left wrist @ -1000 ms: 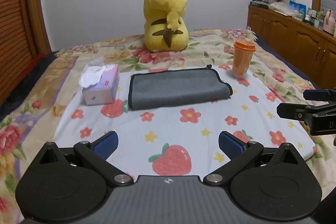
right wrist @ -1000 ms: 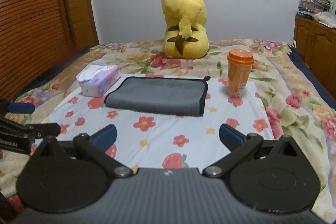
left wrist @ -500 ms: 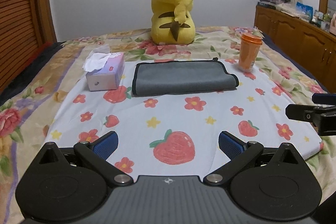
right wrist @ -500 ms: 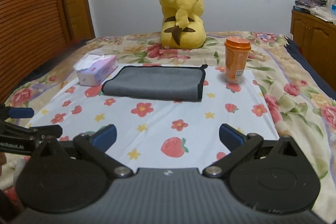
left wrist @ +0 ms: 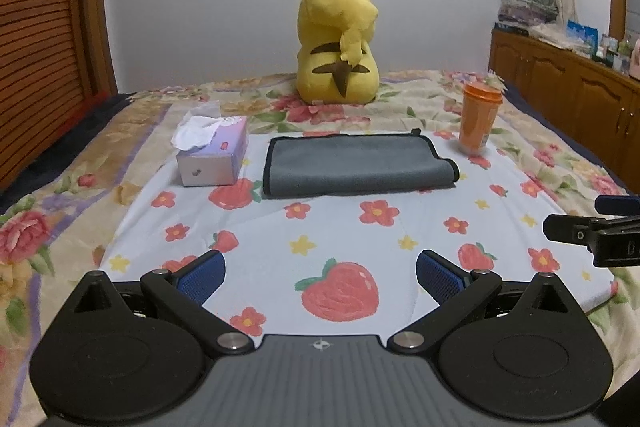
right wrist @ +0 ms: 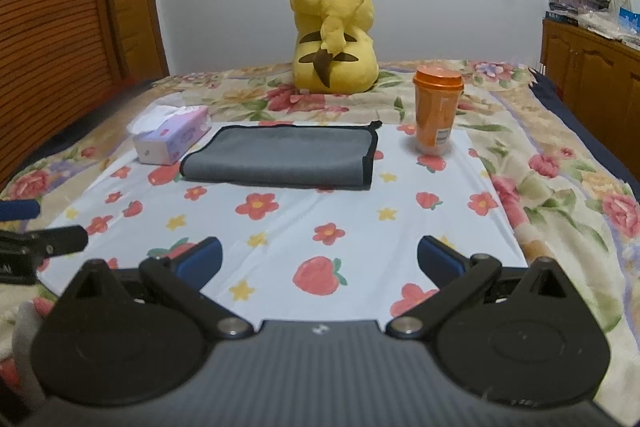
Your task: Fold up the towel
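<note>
Bed (left wrist: 560,163) with flowered sheet: folded grey towel (left wrist: 356,165) lies flat mid-bed, between tissue box (left wrist: 212,157) left and orange cup (left wrist: 478,123) right. Left claw (left wrist: 320,275) and right claw (right wrist: 318,259), both wide, empty, near.

Left tool (left wrist: 320,277) and right tool (right wrist: 318,261) hover side by side, jaws spread wide.

My bedroom at home, floral bedspread (left wrist: 400,99) on the bed, plush toy (left wrist: 338,39), wooden cabinets (left wrist: 568,87) along the wall.

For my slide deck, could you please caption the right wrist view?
Open right gripper faces a folded grey towel between a tissue box and an orange cup.
</note>
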`<state>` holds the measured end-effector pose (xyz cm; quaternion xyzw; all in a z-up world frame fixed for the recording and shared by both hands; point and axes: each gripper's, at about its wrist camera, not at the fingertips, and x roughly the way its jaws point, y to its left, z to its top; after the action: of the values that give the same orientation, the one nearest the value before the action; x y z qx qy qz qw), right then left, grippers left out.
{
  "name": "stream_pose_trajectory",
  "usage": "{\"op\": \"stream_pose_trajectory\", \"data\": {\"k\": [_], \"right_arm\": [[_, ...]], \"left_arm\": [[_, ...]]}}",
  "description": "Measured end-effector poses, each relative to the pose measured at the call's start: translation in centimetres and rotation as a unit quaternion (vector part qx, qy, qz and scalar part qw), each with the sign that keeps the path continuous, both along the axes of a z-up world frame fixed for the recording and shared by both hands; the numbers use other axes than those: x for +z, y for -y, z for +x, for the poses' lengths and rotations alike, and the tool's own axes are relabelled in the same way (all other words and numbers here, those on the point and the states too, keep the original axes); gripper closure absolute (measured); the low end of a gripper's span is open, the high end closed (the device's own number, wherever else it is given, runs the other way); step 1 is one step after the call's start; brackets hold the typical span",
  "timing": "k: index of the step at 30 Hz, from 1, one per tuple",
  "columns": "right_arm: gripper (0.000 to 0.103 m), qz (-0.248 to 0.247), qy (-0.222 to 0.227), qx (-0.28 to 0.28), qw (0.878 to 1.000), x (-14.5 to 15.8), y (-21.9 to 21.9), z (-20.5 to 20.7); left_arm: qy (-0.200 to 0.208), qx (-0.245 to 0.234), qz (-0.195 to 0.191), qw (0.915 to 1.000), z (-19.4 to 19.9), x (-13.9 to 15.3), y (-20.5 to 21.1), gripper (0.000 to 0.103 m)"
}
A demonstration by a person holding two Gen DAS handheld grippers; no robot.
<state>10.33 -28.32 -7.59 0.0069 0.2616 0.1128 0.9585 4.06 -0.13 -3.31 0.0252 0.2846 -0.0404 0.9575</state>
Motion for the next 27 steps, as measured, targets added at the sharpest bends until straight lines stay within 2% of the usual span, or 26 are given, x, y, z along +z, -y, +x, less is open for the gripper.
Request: {"op": "stream_pose_trajectory", "data": {"k": [12, 27], "right_arm": [[0.0, 0.016, 0.016, -0.014, 1.0, 0.2, 0.8, 0.0], [0.0, 0.019, 0.062, -0.029, 0.997, 1.1, 1.3, -0.7]], "left_arm": [[0.055, 0.005, 0.005, 0.9985, -0.7, 1.4, -0.2, 0.0], [0.085, 0.009, 0.001, 0.9963, -1.3, 2.4, -0.4, 0.0]]}}
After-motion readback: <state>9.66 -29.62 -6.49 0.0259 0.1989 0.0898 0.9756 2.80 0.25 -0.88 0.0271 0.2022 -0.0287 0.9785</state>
